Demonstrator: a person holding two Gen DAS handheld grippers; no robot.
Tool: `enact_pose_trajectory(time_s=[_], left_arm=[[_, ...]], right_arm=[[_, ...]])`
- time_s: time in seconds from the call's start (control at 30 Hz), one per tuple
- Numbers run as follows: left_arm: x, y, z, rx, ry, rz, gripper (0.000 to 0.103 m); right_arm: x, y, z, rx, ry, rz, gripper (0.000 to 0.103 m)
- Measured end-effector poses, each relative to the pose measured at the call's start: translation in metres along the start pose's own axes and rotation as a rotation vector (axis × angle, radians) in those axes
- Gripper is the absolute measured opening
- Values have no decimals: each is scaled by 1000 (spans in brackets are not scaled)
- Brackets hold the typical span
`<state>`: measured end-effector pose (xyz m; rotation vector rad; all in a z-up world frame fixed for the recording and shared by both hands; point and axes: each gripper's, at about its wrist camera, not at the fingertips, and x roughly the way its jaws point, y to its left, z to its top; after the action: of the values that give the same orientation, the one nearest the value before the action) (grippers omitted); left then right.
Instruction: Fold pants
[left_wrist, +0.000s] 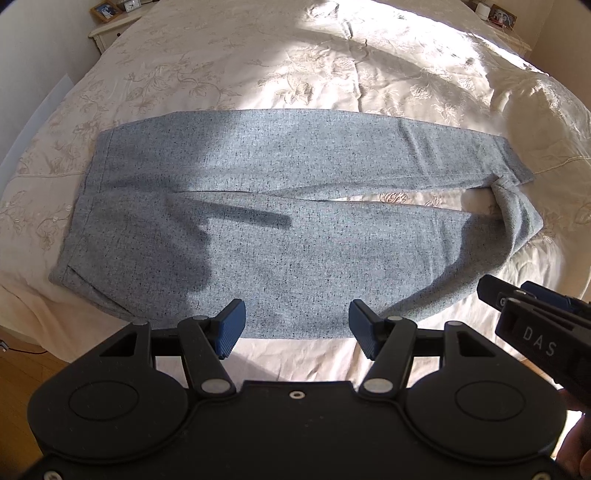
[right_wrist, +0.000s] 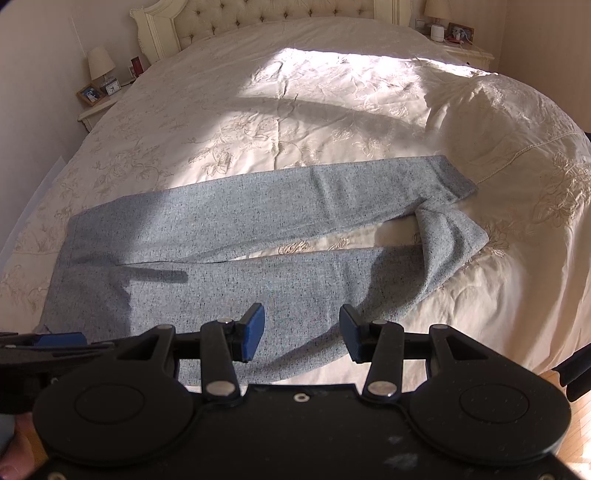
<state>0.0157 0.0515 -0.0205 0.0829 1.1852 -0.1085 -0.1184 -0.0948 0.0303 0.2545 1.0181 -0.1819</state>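
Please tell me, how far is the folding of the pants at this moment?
Done: the grey pants lie spread flat on the bed, waist to the left, legs apart. One cuff is twisted over. In hand: nothing; the left gripper and the right gripper are both open above the near leg, holding no cloth. Left: all folds, starting probably with laying one leg over the other.
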Motion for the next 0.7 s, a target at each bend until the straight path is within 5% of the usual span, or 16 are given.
enact_pose_trajectory(time_s=[0.33,0.7], left_arm=[[41,22,25,48,116,-23,61],[53,-2,67,164,57,-57,58]], right_arm=[[45,-3,-12,159,135,-61,48],[43,-63,-1,252,-5,-243,47]])
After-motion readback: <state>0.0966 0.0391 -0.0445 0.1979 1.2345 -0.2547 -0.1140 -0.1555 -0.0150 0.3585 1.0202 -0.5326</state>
